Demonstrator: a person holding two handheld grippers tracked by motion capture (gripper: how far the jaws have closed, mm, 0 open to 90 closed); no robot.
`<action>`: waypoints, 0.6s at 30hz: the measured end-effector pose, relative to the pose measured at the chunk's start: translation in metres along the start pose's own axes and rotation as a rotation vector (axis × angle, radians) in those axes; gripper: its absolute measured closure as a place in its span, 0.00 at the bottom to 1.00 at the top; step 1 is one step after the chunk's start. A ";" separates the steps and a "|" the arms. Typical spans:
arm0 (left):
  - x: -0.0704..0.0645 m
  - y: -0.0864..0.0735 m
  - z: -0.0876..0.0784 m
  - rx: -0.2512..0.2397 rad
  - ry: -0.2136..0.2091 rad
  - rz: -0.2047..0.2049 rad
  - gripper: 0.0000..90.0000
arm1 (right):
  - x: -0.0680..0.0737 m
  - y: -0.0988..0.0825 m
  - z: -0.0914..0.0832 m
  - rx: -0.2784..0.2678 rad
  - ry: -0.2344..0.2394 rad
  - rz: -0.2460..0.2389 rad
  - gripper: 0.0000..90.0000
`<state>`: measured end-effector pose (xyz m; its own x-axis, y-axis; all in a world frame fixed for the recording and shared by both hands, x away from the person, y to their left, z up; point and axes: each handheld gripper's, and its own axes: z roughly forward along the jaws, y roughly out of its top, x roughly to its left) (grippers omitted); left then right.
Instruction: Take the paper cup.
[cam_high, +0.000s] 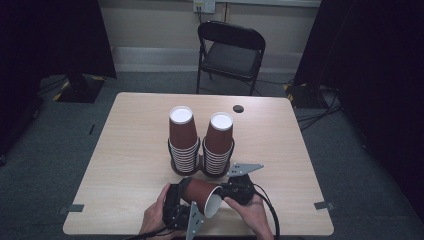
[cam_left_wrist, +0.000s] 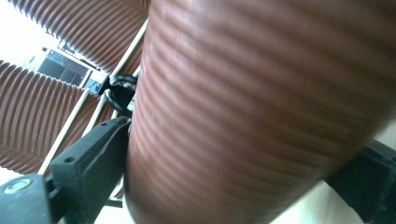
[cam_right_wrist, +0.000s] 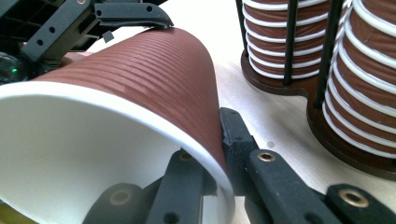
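A single ribbed brown paper cup (cam_high: 200, 192) lies on its side near the front edge of the table (cam_high: 125, 165), carried between the two grippers, just in front of the two cup stacks. The right gripper (cam_right_wrist: 212, 163) is clamped on the cup's white rim: one jaw sits inside the mouth, the other against the outer wall, pinching the paper between them. The left gripper (cam_high: 175, 202) has its jaws spread wide around the closed end of the cup. In the left gripper view one black jaw stands at the ribbed wall, but whether it presses on the wall cannot be told. I judge it a loose cradle, not a grip.

Risks from this position:

1. Rim collapse. The right jaws hold a thin paper edge only. Any twist of that hand may fold or crease the rim, and the cup may then pivot and drop.
2. Loss of support. With the left jaws this wide, the base end has little restraint. If the left hand draws away quickly, the full weight hangs on the rim pinch.
3. Collision. The left stack (cam_high: 183, 145) and the right stack (cam_high: 218, 147) stand upright in their dark holders just behind the grippers. A forward swing of the cup or the right hand (cam_high: 250, 212) may strike a holder and tip or shift it.
4. Roll-off. A dropped cup would land near the table's front edge and may roll to the floor.
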<state>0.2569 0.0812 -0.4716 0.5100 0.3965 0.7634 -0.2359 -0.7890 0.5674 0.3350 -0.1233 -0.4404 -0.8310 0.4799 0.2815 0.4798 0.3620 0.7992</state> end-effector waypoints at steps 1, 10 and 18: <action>0.000 0.001 0.000 0.000 0.001 -0.009 0.07 | 0.000 0.001 0.000 -0.001 -0.003 -0.002 0.96; -0.004 0.008 0.003 -0.030 -0.012 0.003 0.07 | -0.003 0.005 0.008 0.015 0.014 0.008 0.96; -0.007 0.015 0.003 -0.042 -0.023 0.024 0.09 | -0.003 0.006 0.013 0.032 0.016 0.021 0.97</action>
<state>0.2522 0.0653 -0.4694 0.5221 0.3665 0.7701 -0.2828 -0.7775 0.5618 0.3442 -0.1126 -0.4432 -0.8252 0.4745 0.3065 0.5053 0.3775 0.7760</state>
